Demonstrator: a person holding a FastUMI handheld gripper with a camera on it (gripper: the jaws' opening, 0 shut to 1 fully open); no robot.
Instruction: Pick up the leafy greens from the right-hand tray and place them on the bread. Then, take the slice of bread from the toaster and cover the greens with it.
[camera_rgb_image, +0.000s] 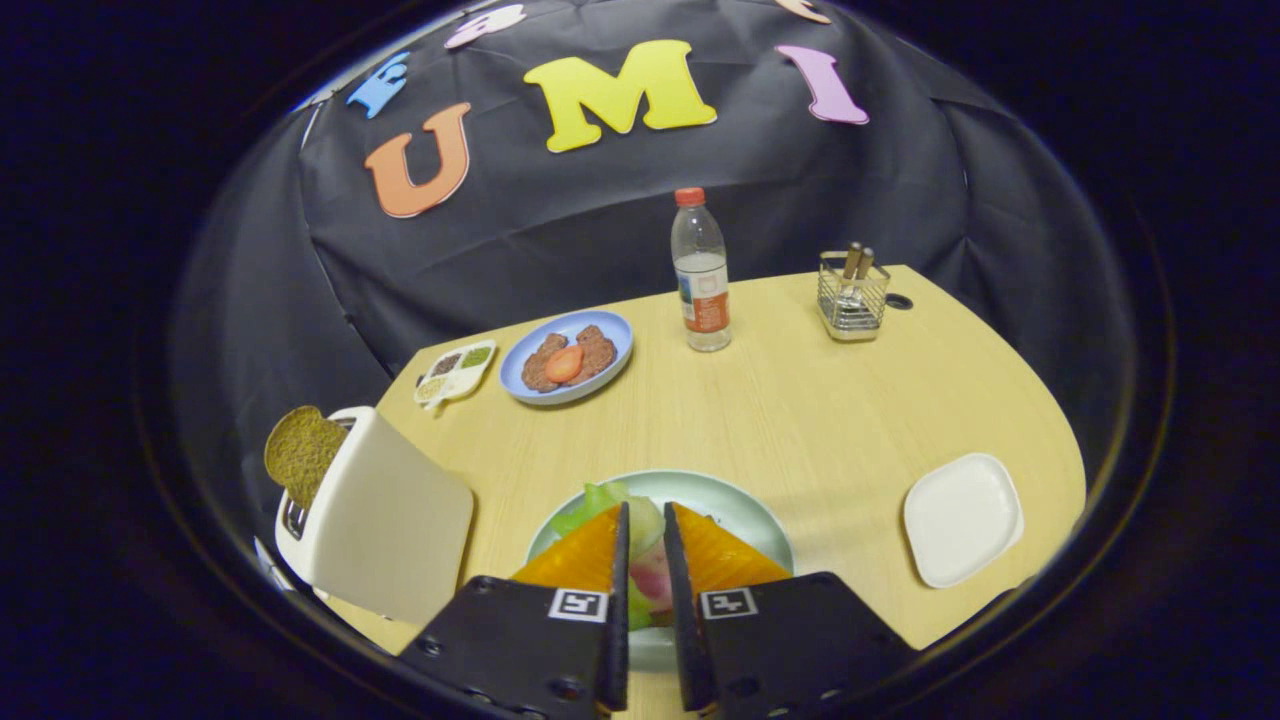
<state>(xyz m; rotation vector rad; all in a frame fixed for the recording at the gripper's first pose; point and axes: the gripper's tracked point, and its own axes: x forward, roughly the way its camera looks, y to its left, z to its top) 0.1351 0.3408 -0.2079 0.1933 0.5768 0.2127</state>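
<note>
My gripper (645, 510) hangs low over a pale green plate (745, 505) at the table's near edge. Its two fingers stand close together with the leafy greens (600, 497) pinched between them. The leaves spill out to the left of the fingers, and something pinkish lies beneath them on the plate. Any bread on the plate is hidden under the fingers and greens. A brown slice of bread (300, 455) sticks up from the white toaster (385, 515), which stands left of the plate.
A white square tray (962, 518) sits right of the plate with nothing on it. Beyond lie a blue plate (605, 330) with patties and a tomato slice, a small divided dish (455, 372), a water bottle (700, 275) and a wire holder (852, 297).
</note>
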